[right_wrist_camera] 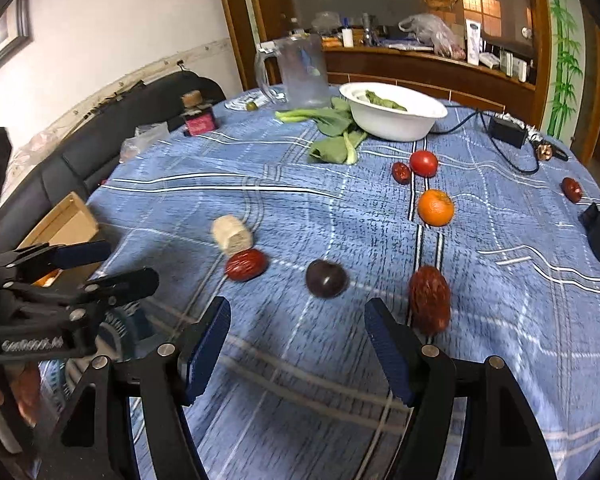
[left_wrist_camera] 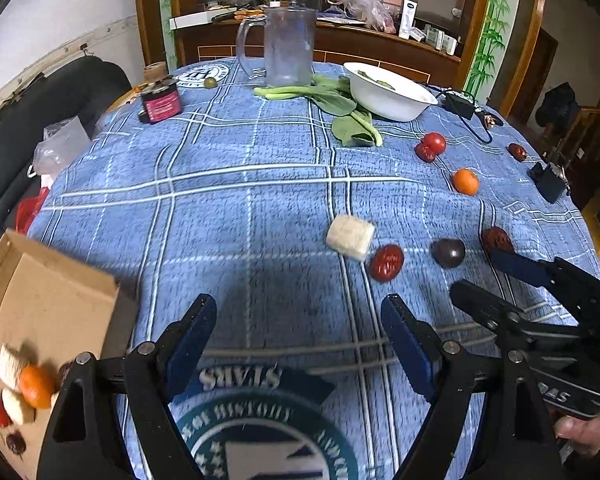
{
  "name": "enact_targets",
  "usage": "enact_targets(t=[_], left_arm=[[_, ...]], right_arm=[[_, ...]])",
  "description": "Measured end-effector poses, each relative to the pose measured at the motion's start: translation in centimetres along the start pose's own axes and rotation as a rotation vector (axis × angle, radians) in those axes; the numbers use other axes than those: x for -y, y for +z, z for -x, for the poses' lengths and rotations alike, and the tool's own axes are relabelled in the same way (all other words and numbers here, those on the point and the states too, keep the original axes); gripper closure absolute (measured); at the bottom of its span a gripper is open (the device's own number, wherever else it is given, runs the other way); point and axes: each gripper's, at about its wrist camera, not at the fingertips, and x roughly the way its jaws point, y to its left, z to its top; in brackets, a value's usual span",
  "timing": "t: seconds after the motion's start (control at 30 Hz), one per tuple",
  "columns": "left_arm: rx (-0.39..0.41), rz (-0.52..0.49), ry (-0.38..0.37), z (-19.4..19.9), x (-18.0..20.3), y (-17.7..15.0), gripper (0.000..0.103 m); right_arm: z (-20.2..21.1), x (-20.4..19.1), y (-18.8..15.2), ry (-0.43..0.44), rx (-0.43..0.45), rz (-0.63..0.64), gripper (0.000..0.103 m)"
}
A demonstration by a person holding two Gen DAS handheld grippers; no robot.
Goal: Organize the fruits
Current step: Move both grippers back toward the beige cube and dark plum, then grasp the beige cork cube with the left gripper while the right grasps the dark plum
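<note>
Surveying table: we see a blue plaid tablecloth (right_wrist_camera: 260, 168) strewn with fruit still to sort.
Box: our cardboard box (left_wrist_camera: 52, 300) sits at the left edge, already holding several pieces.
Left gripper: our left gripper (left_wrist_camera: 300, 344) hangs wide open over bare cloth, holding nothing.
Right gripper: our right gripper (right_wrist_camera: 296, 344) has its jaws well apart and empty.
Wrinkled date: the large red date (right_wrist_camera: 429, 302) lies just beside our right finger, long axis pointing away from us.
Dark plum: the dark plum (right_wrist_camera: 326, 279) lies straight ahead between the right jaws' line, near the tips.
Nearer hand: we judge the right hand closer to the plum; the left would have to reach across.
</note>
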Motion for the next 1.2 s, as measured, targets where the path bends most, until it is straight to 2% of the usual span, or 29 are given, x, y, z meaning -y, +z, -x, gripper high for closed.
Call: enact_targets(t=[0.03,0.17,0.23,0.3,0.43,0.57,0.67,0.73,0.77,0.9,0.97,1.1,1.2], left_arm=[[0.000,0.002,-0.001,-0.4,0.1,0.4,0.020],[-0.013,0.002,-0.012,-1.8,0.3,1.5,0.020],[-0.014,-0.007,-0.015,-2.4,0.5,2.0,0.020],[-0.010,-0.018,-0.006,-3.0,0.8,2.5,0.020],[-0.019,-0.027,-0.016,-4.2,1.1,3.4,0.020],[-0.030,-0.080,-0.032,-5.0,2.0,3.4,0.020],[-0.034,-0.065,-0.046,-5.4,1.8,3.7,0.020],[-0.034,-0.057,-0.069,-5.6,1.7,3.9,0.028],[-0.032,-0.056,-0.077,-5.6,1.6,3.9,0.042],[-0.044,-0.058,-0.170,-5.5,1.6,3.9,0.070],[-0.036,-0.073,-0.150,-5.2,1.8,3.6,0.070],[-0.040,-0.039,-0.168,-4.7,1.0,3.2,0.071],[-0.035,-0.038,-0.141,-4.0,0.7,2.6,0.071]], right_arm=[[-0.7,0.3,0.3,-0.008,-0.010,-0.003,0.038],[-2.4,0.9,1.0,0.003,-0.037,-0.010,0.046],[-3.1,0.9,1.2,-0.003,-0.057,0.003,0.063],[-3.3,1.0,1.3,-0.017,-0.057,0.012,0.068],[-3.2,1.4,1.2,0.008,-0.054,0.003,0.068],[-3.1,1.5,1.2,0.018,-0.057,0.008,0.068],[-3.1,1.5,1.2,0.020,-0.058,0.013,0.068],[-3.1,1.4,1.2,0.020,-0.058,0.017,0.068],[-3.1,1.4,1.2,0.020,-0.058,0.018,0.068],[-3.1,1.4,1.2,0.021,-0.060,0.016,0.068],[-3.1,1.4,1.2,0.021,-0.061,0.015,0.068],[-2.9,1.5,1.1,0.029,-0.061,0.004,0.068],[-2.7,1.5,1.1,0.032,-0.061,0.001,0.071]])
